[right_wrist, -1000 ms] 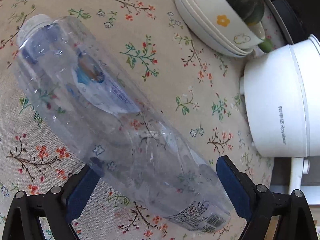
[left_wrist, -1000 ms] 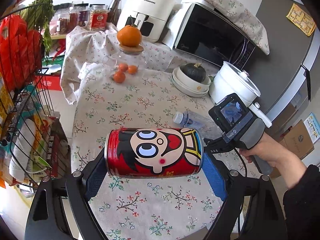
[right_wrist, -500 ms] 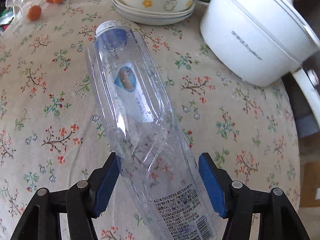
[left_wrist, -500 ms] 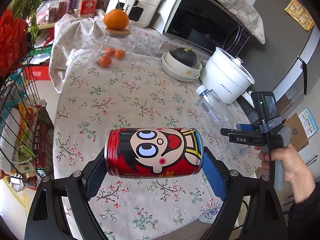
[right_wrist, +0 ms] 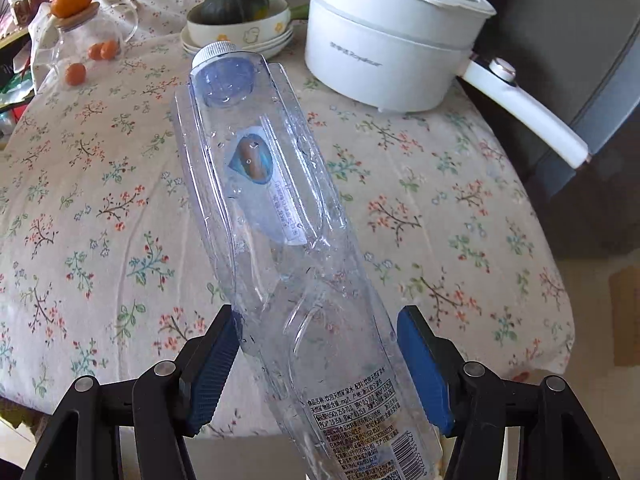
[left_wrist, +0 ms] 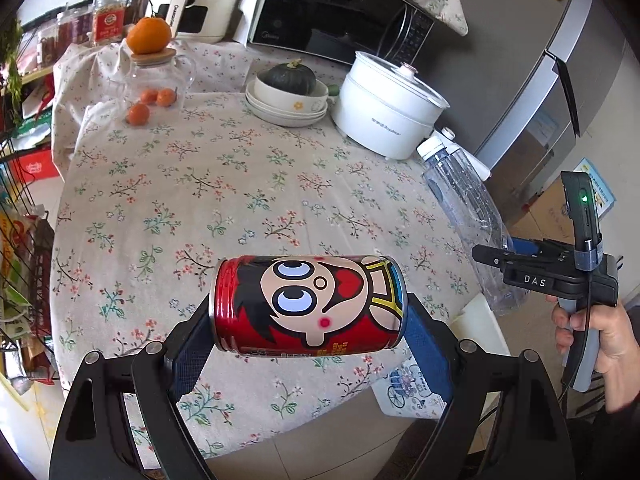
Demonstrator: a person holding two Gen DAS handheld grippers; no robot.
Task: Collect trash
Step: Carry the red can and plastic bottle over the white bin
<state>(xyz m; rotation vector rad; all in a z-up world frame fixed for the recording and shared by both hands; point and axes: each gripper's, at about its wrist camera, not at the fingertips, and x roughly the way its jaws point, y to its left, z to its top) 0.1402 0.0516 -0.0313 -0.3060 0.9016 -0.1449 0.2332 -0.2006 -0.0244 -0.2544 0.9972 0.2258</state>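
My left gripper [left_wrist: 308,334] is shut on a red drink can [left_wrist: 308,306] with a cartoon face, held sideways above the near edge of the floral table [left_wrist: 224,184]. My right gripper [right_wrist: 320,364] is shut on a clear empty plastic bottle [right_wrist: 276,216] with a white cap, its cap end pointing away and raised above the table. The bottle also shows in the left wrist view [left_wrist: 468,216], with the right gripper [left_wrist: 496,256] at the table's right edge.
A white electric pot [left_wrist: 388,108] with a long handle [right_wrist: 524,108], stacked bowls holding a dark squash [left_wrist: 288,92], a glass jar topped by an orange [left_wrist: 150,64], loose oranges, a microwave [left_wrist: 340,20] and a wire rack [left_wrist: 20,240] at left.
Both grippers have pulled back from the table toward its near and right edges. The bottle has lifted off the cloth in my right gripper. The can stays clamped in my left.
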